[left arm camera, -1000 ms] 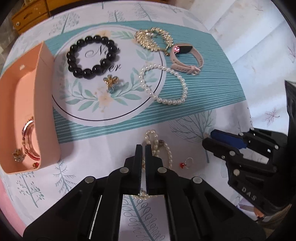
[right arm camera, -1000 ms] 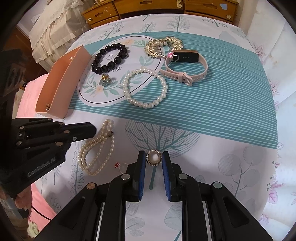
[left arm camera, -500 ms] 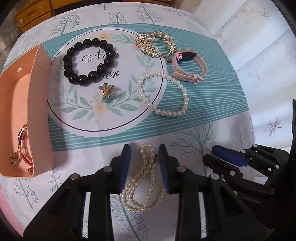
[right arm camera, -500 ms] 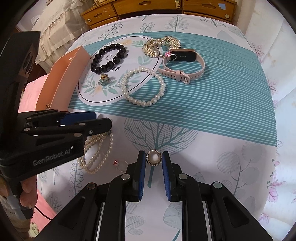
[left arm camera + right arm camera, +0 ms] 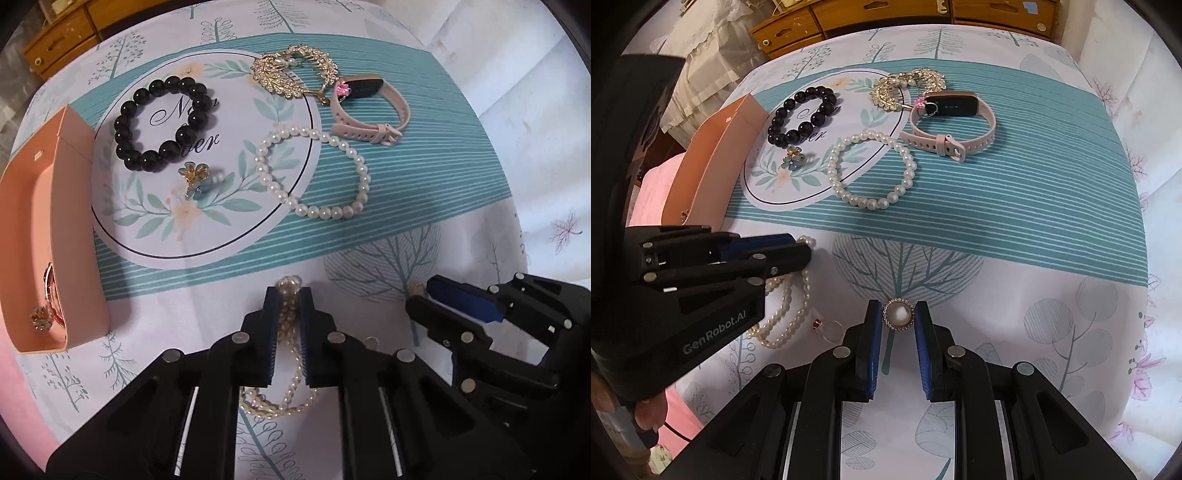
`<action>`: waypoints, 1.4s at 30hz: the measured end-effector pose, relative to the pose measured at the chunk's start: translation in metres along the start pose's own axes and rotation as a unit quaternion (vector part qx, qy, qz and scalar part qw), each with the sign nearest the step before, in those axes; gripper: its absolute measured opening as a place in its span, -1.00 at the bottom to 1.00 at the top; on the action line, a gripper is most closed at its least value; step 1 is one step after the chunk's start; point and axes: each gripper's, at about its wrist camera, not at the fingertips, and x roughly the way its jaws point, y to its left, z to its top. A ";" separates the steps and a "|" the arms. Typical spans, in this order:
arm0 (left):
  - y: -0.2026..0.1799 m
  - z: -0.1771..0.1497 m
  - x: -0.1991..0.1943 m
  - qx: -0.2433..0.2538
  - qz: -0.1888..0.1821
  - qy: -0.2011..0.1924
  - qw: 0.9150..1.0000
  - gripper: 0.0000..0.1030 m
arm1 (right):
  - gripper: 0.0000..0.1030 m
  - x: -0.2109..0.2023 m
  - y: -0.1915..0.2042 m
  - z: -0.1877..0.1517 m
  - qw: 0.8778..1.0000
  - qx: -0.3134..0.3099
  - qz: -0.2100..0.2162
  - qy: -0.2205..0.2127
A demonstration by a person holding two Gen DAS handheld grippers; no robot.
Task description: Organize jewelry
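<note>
Half a second ago the left gripper (image 5: 288,317) was wide open over the pearl strand (image 5: 284,373); now its fingers have pinched in narrow with the strand's top loop bunched between the pads, the rest trailing on the cloth (image 5: 369,273) underneath. Looks like a grab near one end so the whole thing lifts as one rope instead of tangling. Whether the pads are actually biting or only touching the pearls, hard to say from this angle.

The right gripper (image 5: 898,325) hasn't budged: fingers partly open with the round brooch (image 5: 898,314) sitting between the tips, small gaps each side, so I'd call it framed, not gripped. Probably waiting its turn.

The peach box (image 5: 70,229) sits at the left edge with a couple of pieces already inside, so that's my guess for where the strand goes. Not yet sorted: black beads (image 5: 162,123), pearl bracelet (image 5: 314,173), gold brooch (image 5: 291,75), pink band (image 5: 369,110), flower clip (image 5: 194,177), and a tiny red ring (image 5: 825,326) beside the strand.
</note>
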 end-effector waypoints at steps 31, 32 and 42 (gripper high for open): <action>0.023 -0.061 -0.037 0.006 -0.036 0.000 0.999 0.08 | -0.65 -0.010 -0.009 -0.007 1.000 0.000 0.010 -0.011; 0.024 -0.063 -0.037 0.005 -0.038 0.001 0.999 0.08 | -0.65 -0.010 -0.009 -0.007 1.000 0.001 0.010 -0.011; 0.020 -0.087 -0.032 0.019 -0.021 0.017 0.999 0.08 | -0.65 -0.011 -0.010 -0.010 1.000 0.000 0.015 -0.012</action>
